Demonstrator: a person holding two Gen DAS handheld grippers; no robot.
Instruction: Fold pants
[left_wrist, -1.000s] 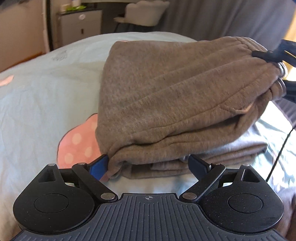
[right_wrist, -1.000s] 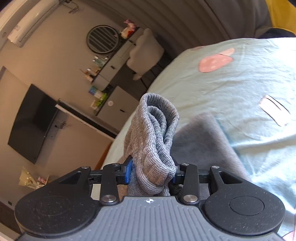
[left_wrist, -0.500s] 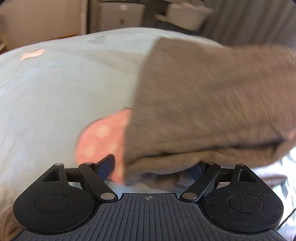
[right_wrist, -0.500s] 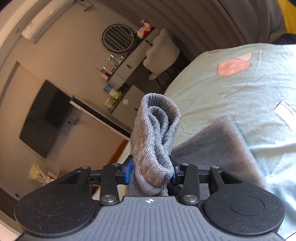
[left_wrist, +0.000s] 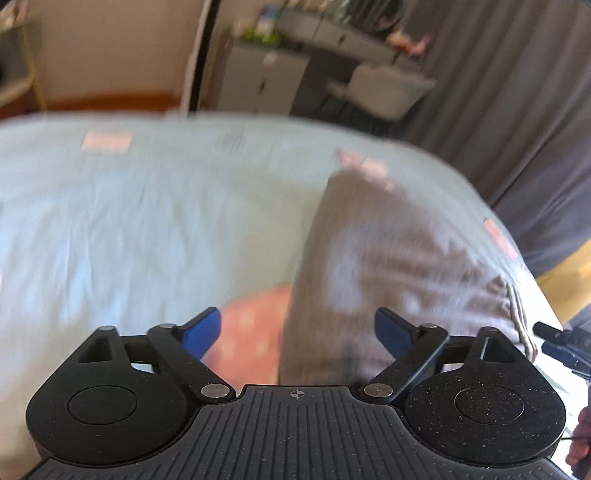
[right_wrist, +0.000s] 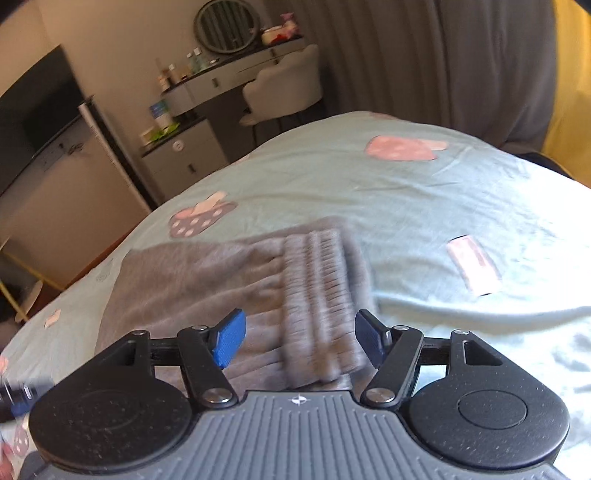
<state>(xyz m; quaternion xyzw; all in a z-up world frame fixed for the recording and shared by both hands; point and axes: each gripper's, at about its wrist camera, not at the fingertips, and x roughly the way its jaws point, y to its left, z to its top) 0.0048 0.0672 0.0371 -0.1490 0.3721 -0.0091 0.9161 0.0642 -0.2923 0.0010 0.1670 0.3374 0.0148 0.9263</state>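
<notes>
A: The right wrist view shows the ribbed waistband (right_wrist: 317, 295) of the grey pants (right_wrist: 207, 280) lying on the pale blue bedsheet (right_wrist: 424, 192) at centre frame; the left view is blurred and shows no ribbing.

B: And the right gripper (right_wrist: 299, 338)?

A: Its jaws have just been opening; the waistband lies between them, unpressed.

B: The left gripper (left_wrist: 297, 332)?

A: Spread wide at lower centre, above the pants' edge (left_wrist: 369, 258), gripping nothing.

Right claw (right_wrist: 297, 341) just opening, jaws clear of grey pants (right_wrist: 229, 280) on mint bedsheet (right_wrist: 424, 206).
</notes>
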